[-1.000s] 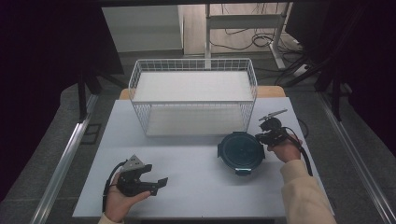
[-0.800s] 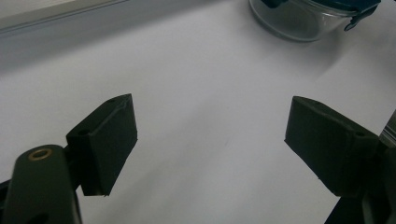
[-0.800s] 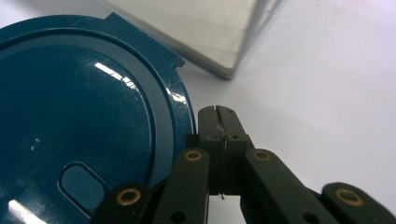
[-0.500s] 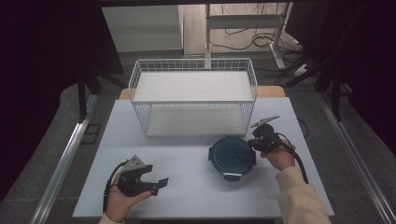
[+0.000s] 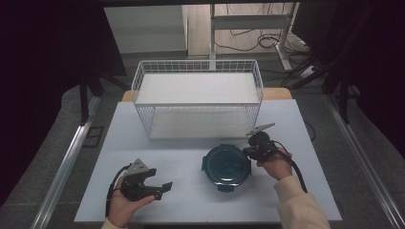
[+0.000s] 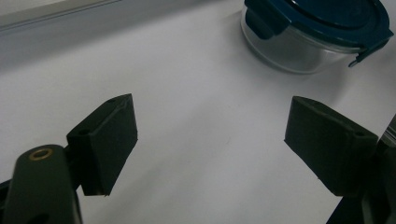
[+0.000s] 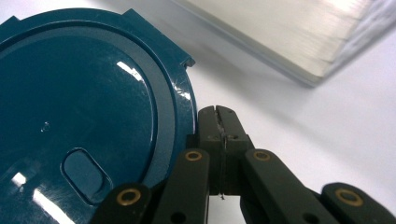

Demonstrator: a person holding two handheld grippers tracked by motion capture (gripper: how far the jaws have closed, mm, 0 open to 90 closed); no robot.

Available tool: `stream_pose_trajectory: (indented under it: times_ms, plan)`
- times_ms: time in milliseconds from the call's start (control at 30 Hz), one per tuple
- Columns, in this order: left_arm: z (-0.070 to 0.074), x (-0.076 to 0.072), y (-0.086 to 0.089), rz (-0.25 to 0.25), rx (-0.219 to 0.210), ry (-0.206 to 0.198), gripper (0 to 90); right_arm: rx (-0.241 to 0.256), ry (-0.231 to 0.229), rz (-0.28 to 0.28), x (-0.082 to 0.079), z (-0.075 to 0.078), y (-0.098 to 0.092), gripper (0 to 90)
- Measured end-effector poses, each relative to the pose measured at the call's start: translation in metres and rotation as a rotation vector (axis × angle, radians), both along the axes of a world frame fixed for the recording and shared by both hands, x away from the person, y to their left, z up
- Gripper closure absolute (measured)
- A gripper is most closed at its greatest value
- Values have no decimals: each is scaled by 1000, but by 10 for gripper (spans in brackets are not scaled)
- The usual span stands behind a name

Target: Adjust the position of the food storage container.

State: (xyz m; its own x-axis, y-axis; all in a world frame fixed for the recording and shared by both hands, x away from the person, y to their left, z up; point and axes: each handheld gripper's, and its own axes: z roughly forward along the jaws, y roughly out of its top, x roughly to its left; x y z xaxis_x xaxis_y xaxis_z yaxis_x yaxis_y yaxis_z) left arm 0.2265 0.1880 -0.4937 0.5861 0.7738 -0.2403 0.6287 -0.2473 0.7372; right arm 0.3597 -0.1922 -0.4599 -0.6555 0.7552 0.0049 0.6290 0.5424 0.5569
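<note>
At the near left of the white table (image 5: 191, 200), the left gripper (image 5: 162, 187) is being held low in a hand, its jaws spread wide apart with nothing between them; in the left gripper view bare tabletop is being framed by the two black pads (image 6: 109, 140). Behind, at the middle of the table, a white wire basket (image 5: 198, 102) is standing, with nothing seen inside it. In front of the basket and to the right of centre, a round container (image 5: 227, 167) is sitting: clear glass sides are being shown under a dark teal lid (image 7: 79, 102) with clip tabs at its edge. No label or writing can be read on it. At its right rim, the right gripper (image 7: 218, 122) is being pressed, jaws closed together, touching the lid's edge.
</note>
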Motion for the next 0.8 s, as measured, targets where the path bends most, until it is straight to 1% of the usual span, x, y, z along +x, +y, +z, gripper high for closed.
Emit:
stream_pose_trajectory:
  times_ms: [67, 133, 200, 333, 367, 533, 700, 733, 800]
  plan:
    - [0, 0, 0, 0, 1, 0, 165, 1, -1, 6, -1, 0, 2, 900]
    - [1, 0, 1, 1, 1, -3, 165, 3, -1, 24, -5, -1, 10, 900]
    - [1, 0, 1, 2, 0, -3, 165, 6, -2, 29, -6, -1, 12, 900]
    - [0, 0, 1, 5, 0, -2, 166, 19, -1, 60, -13, -3, 23, 900]
    - [0, 0, 1, 5, 1, -1, 166, 27, -3, 75, -15, -4, 26, 900]
    - [0, 0, -2, 0, 4, -1, 166, 42, -1, 92, -19, -5, 31, 900]
    - [-1, 0, -2, 1, 6, 1, 167, 97, 14, 100, -20, -8, 25, 899]
    - [0, 0, -2, 2, 5, 0, 167, 110, 7, 96, -20, -8, 23, 898]
    - [1, -1, -1, 4, 3, -3, 167, 140, -26, 68, -25, -6, 20, 897]
